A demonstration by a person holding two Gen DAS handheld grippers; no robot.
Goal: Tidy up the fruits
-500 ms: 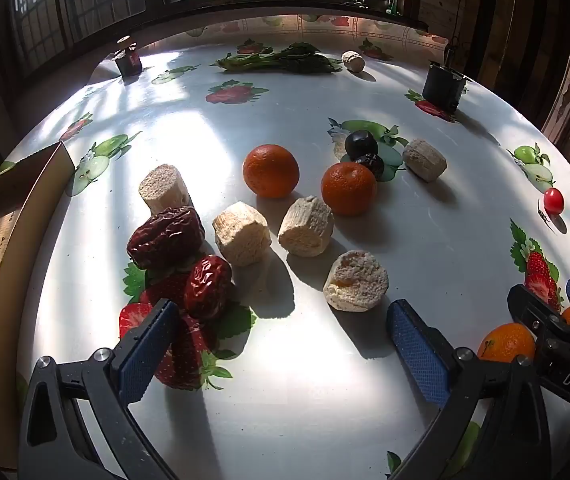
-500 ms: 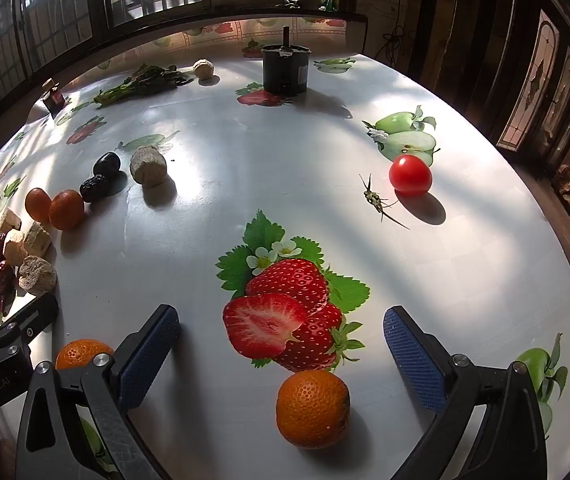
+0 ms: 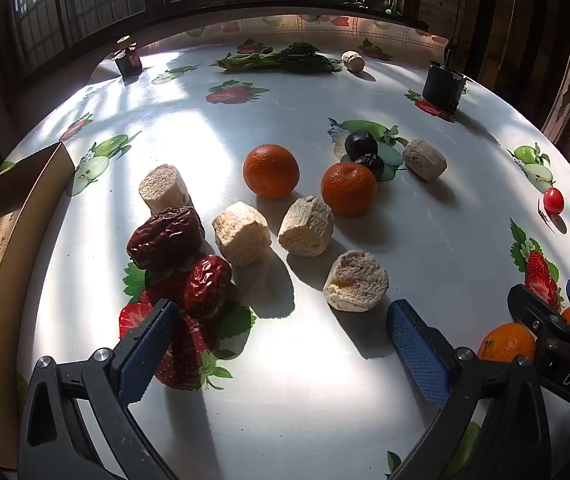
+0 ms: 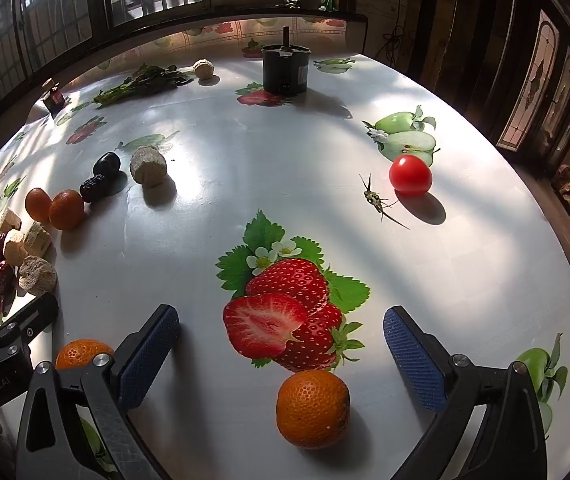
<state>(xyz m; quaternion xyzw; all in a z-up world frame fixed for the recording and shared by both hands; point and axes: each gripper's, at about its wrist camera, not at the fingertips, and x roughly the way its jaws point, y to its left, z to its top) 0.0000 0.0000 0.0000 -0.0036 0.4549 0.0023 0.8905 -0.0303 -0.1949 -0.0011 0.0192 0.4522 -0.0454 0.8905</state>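
In the left wrist view two tangerines (image 3: 271,171) (image 3: 348,188), two red dates (image 3: 165,237) (image 3: 206,286), two dark plums (image 3: 361,143) and several beige cut chunks (image 3: 241,233) lie on the white fruit-print tablecloth (image 3: 285,400). My left gripper (image 3: 281,344) hovers open just short of them, nothing between its fingers. The right wrist view has an orange (image 4: 312,408) lying low between the spread fingers of my right gripper (image 4: 281,344), which stands open and untouched by it. Another orange (image 4: 81,354) sits behind its left finger, and a cherry tomato (image 4: 410,174) lies far right.
A cardboard box (image 3: 1,240) lines the table's left edge. At the back stand a black cylinder (image 4: 286,68), green leafy stems (image 4: 141,82), a small dark jar (image 3: 128,58) and one more beige chunk (image 4: 203,69). An insect-like thing (image 4: 375,199) lies beside the tomato.
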